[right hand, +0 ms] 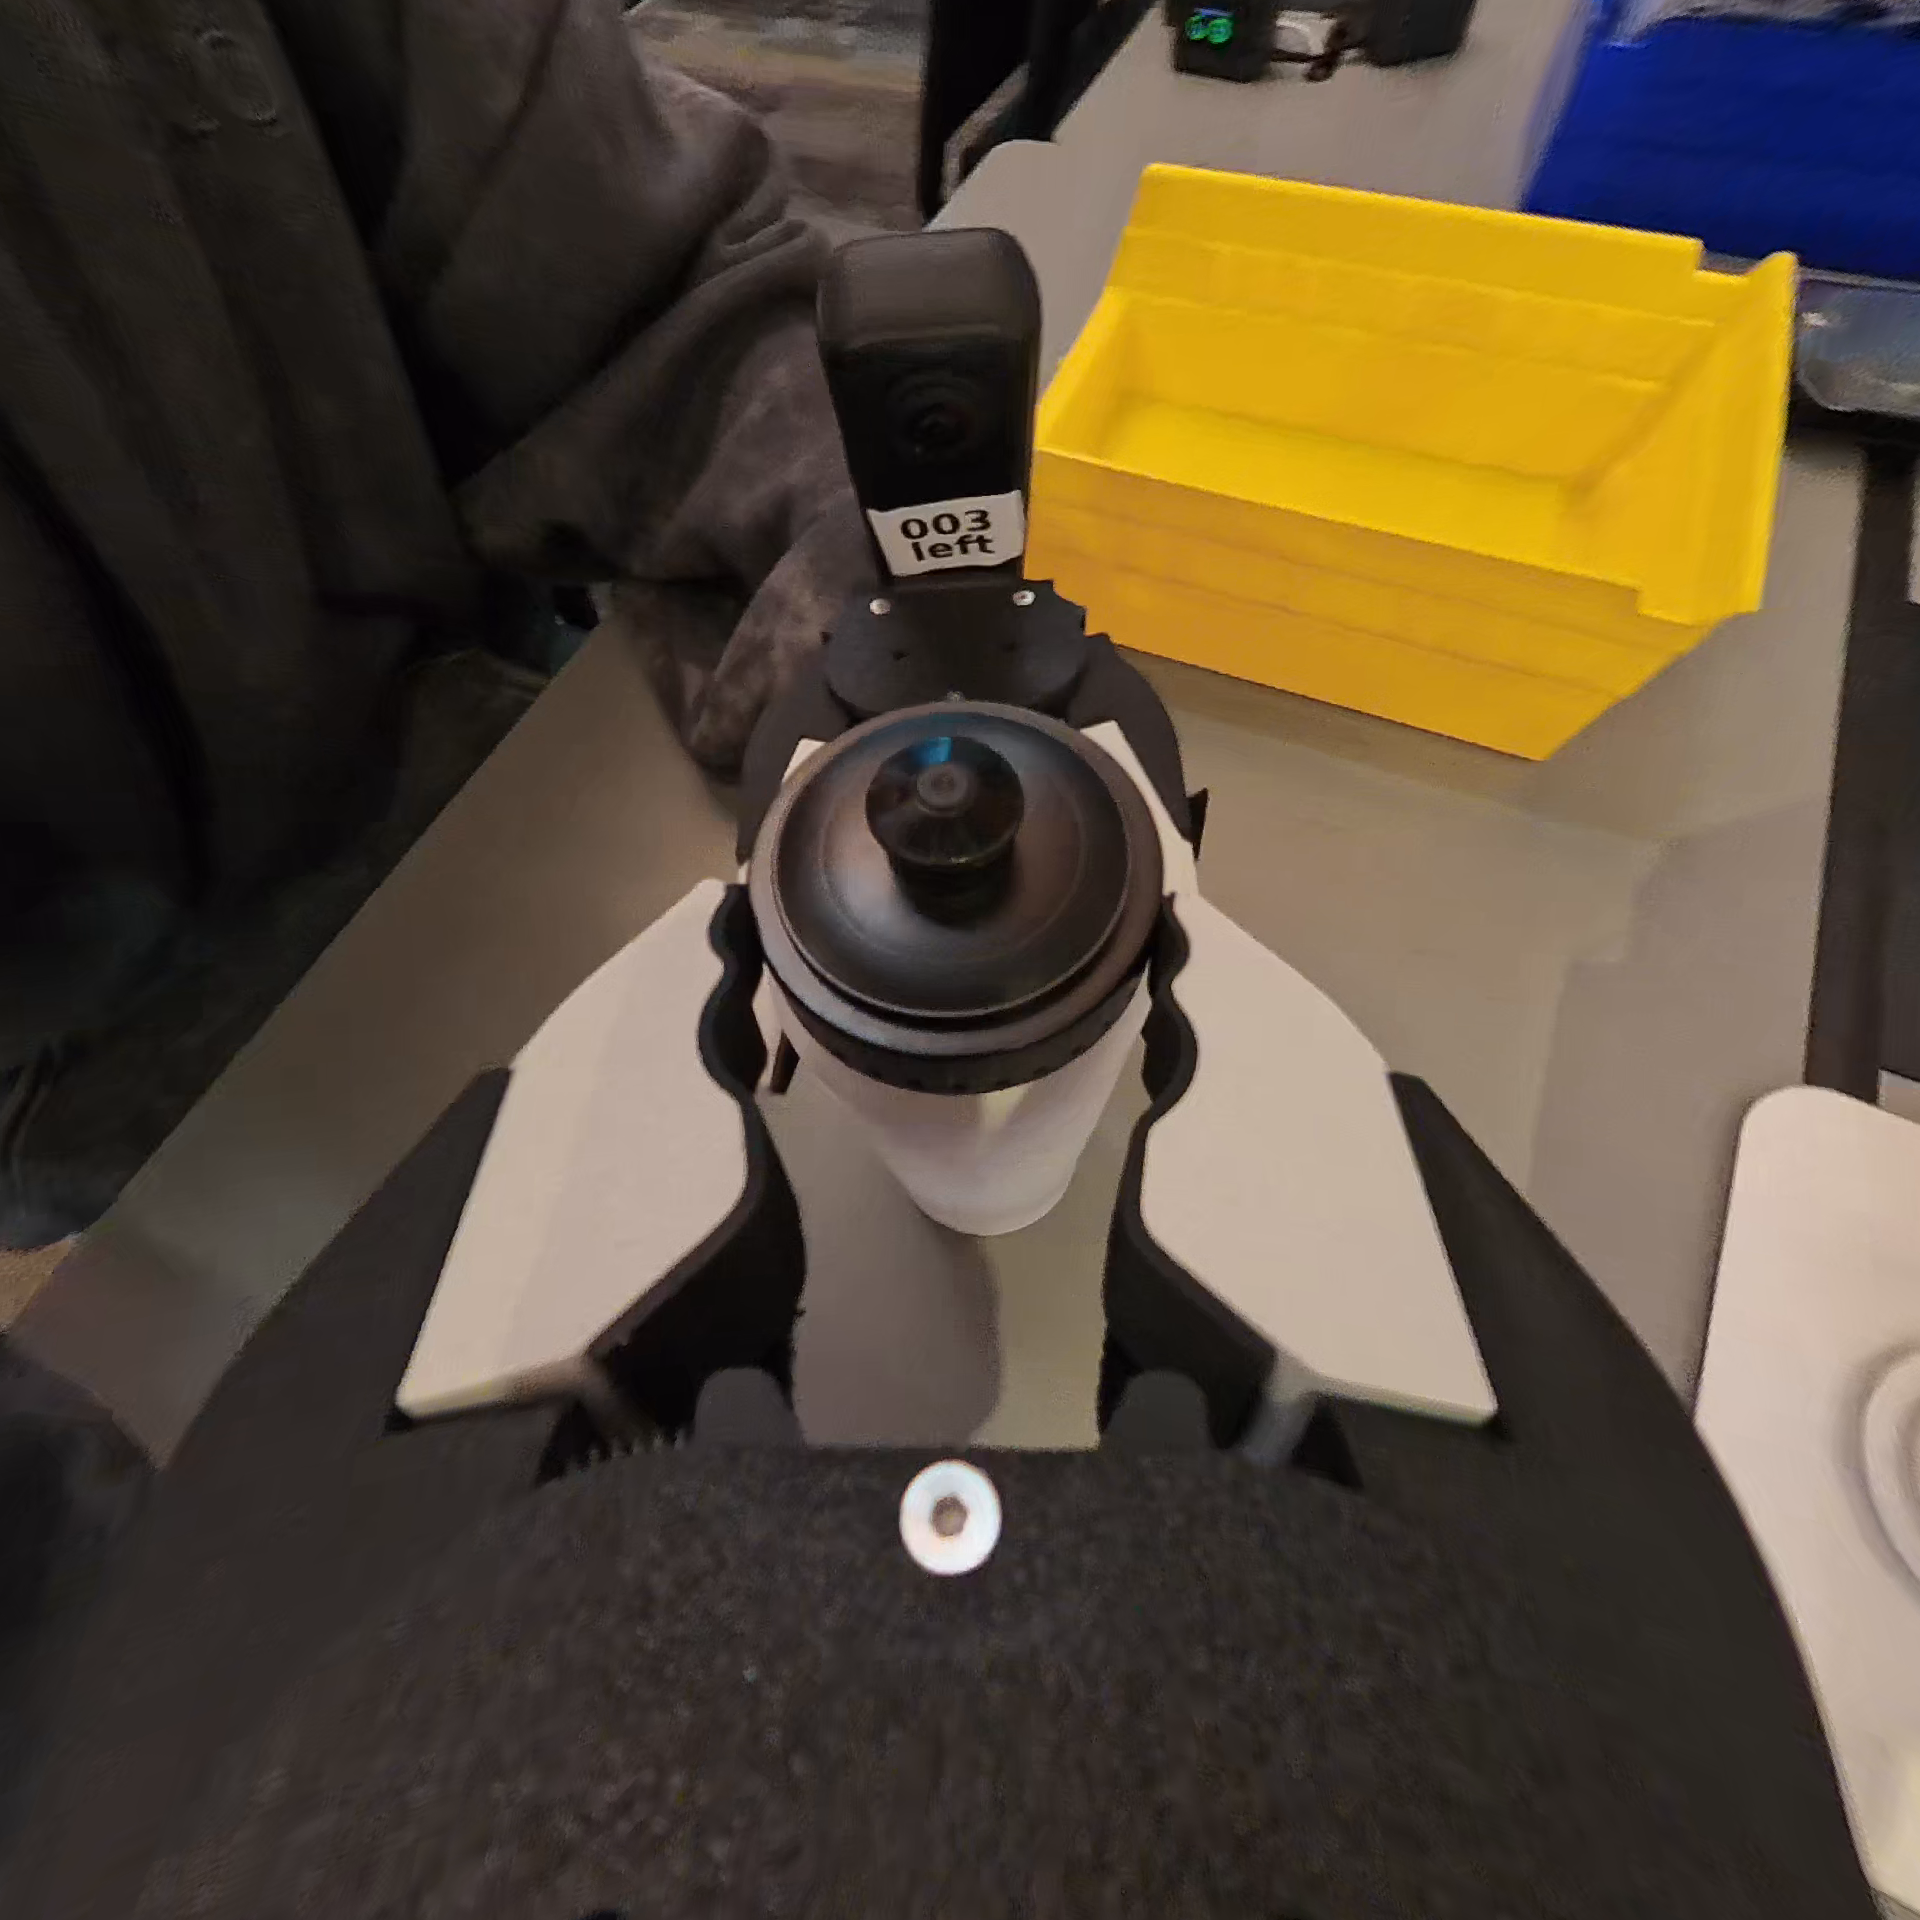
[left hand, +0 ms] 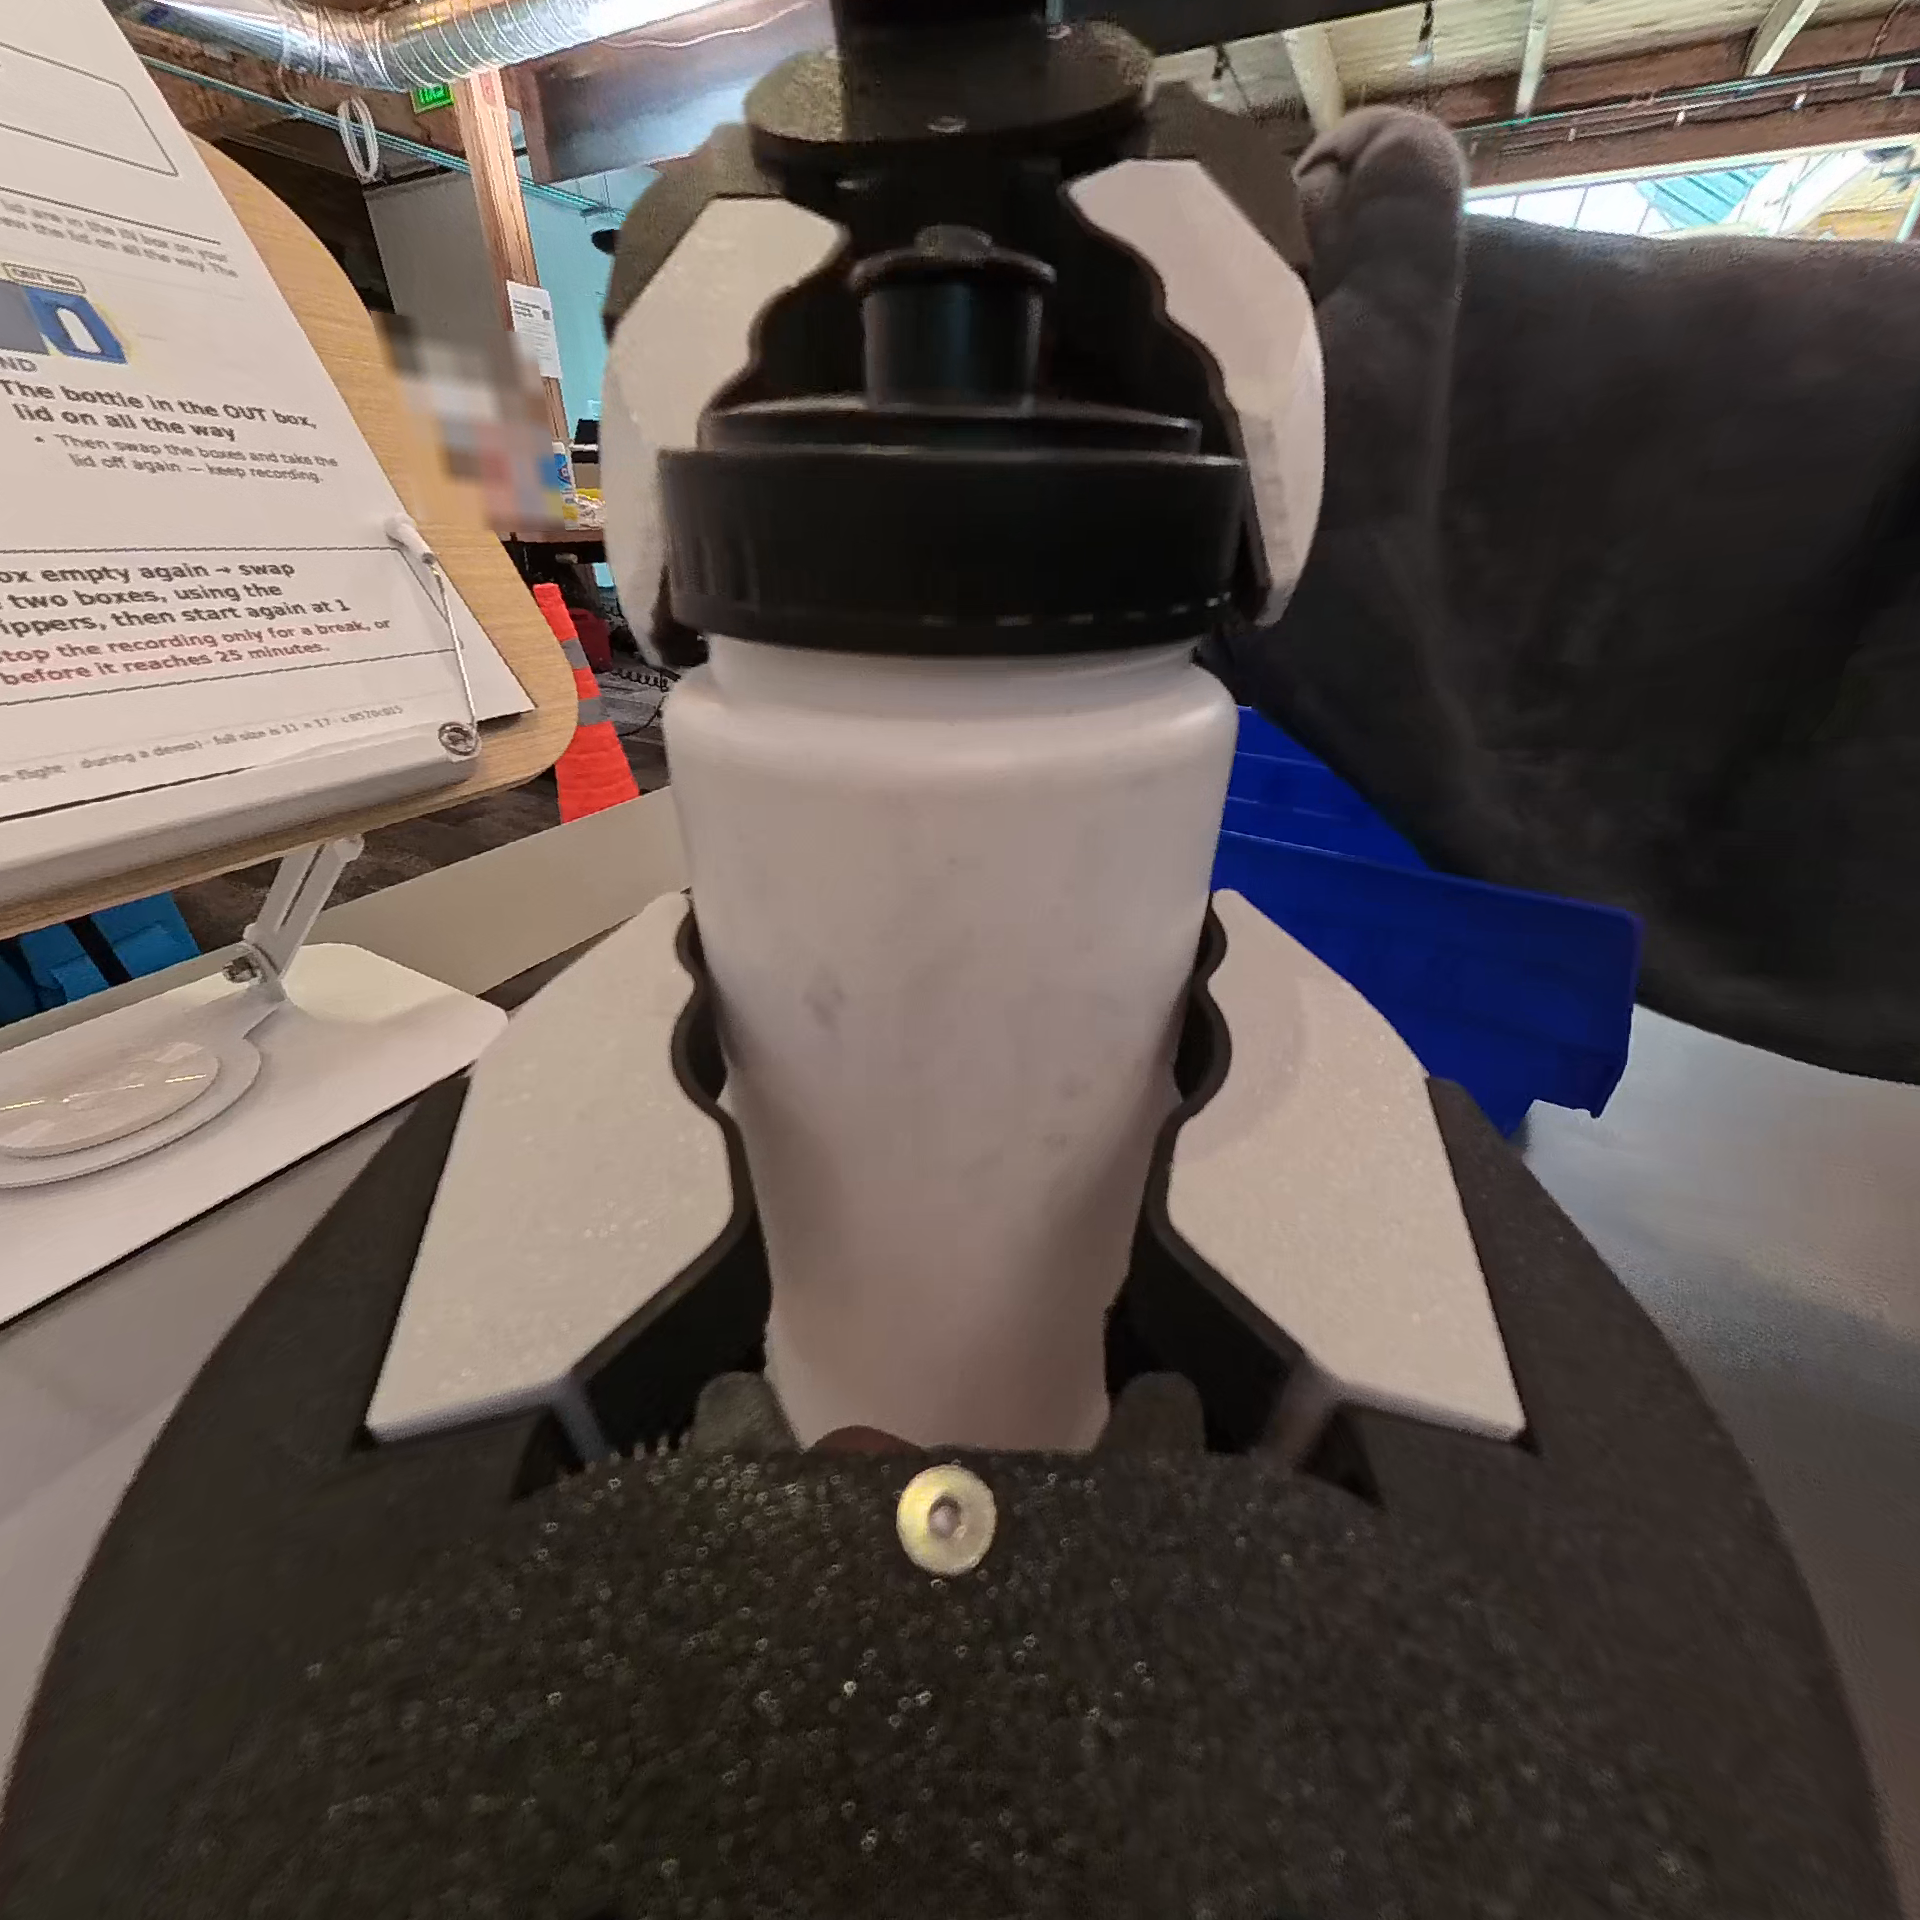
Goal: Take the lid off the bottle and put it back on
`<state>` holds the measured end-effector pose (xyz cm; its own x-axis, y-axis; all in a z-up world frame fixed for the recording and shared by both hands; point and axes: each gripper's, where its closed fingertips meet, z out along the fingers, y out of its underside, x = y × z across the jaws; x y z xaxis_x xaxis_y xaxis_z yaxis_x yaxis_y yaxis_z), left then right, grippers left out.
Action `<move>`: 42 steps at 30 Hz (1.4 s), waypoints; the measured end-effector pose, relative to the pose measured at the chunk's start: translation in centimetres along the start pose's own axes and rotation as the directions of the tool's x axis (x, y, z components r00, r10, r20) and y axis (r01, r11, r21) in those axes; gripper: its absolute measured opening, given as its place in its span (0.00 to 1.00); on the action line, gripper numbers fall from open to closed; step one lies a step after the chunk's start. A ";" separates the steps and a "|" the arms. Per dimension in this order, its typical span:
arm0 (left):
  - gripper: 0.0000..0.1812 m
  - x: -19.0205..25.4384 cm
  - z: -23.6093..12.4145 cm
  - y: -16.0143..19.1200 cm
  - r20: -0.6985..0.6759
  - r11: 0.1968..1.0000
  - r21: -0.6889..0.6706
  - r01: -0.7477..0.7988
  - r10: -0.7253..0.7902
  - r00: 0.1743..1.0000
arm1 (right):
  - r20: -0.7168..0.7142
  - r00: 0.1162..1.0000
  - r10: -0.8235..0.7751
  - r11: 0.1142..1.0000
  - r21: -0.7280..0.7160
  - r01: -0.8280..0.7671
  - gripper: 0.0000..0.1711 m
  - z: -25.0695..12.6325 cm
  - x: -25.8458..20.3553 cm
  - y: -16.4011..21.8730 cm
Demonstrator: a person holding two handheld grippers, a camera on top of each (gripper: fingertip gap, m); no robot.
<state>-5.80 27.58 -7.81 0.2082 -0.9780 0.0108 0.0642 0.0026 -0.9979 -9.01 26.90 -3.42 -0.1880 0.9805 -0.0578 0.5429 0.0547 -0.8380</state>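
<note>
Bottle (left hand: 956, 997): white, upright, middle of the frame, black lid (left hand: 951, 540) on.
Left gripper (left hand: 951, 1049): fingers clamped on bottle.
Right gripper (right hand: 945, 935): fingers clamped on lid.
Yellow bin (right hand: 1403, 468): upper right, on the bench (right hand: 1351, 883).

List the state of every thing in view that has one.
white bottle: upright, gripped around its body by the left gripper.
black lid: on the bottle, spout up.
left gripper: shut on the bottle.
right gripper: fingers around the lid's rim.
yellow bin: empty, on the table.
</note>
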 end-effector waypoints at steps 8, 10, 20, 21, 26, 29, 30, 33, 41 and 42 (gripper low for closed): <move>0.48 0.1 0.0 0.0 -0.007 1.000 -0.003 0.006 -0.006 1.000 | -0.254 0.964 0.083 0.993 0.108 -0.057 0.47 -1.3 -0.4 -1.9; 0.48 0.1 0.0 0.0 -0.006 1.000 -0.004 0.007 -0.007 1.000 | -0.426 0.882 0.200 0.973 0.195 -0.126 0.55 -2.2 -0.6 -3.4; 0.48 0.0 -0.2 0.0 0.039 1.000 -0.003 -0.006 0.006 0.999 | -0.825 0.223 0.520 0.854 0.508 -0.114 0.55 -1.3 -2.1 -4.0; 0.48 0.0 -0.2 0.1 0.043 1.000 -0.004 -0.008 0.008 0.999 | -0.835 0.157 0.528 0.849 0.516 -0.112 0.54 -1.5 -1.7 -3.3; 0.48 -0.1 -0.2 0.1 0.055 1.000 -0.007 -0.014 0.015 0.998 | -0.796 0.020 0.606 0.792 0.600 -0.116 0.56 -1.3 0.3 -0.8; 0.48 -0.2 -0.2 0.1 0.057 1.000 -0.010 -0.015 0.016 0.998 | -0.798 0.047 0.600 0.799 0.597 -0.073 0.41 -1.3 1.0 -1.1; 0.48 -0.2 -0.2 0.1 0.061 1.000 -0.011 -0.017 0.017 0.998 | -0.803 0.067 0.592 0.806 0.588 -0.070 0.41 -1.3 1.2 -1.1; 0.48 -0.2 -0.2 0.1 0.057 1.000 -0.011 -0.022 0.022 0.998 | -0.806 0.164 0.569 0.822 0.559 -0.109 0.41 -1.1 1.1 -1.1; 0.48 0.0 -0.1 0.2 0.037 1.000 -0.012 -0.017 0.018 0.999 | -0.678 0.601 0.423 0.905 0.352 -0.239 0.41 -0.8 0.8 -1.0; 0.48 0.0 -0.1 0.2 0.035 1.000 -0.011 -0.017 0.018 0.999 | -0.640 0.656 0.399 0.915 0.319 -0.246 0.41 -0.8 0.7 -1.0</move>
<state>-5.90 27.53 -8.00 0.2435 -0.9699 -0.0048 0.0499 0.0175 -0.9986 -9.07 27.65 -2.20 0.6176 0.7861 -0.0252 0.2823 -0.2515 -0.9258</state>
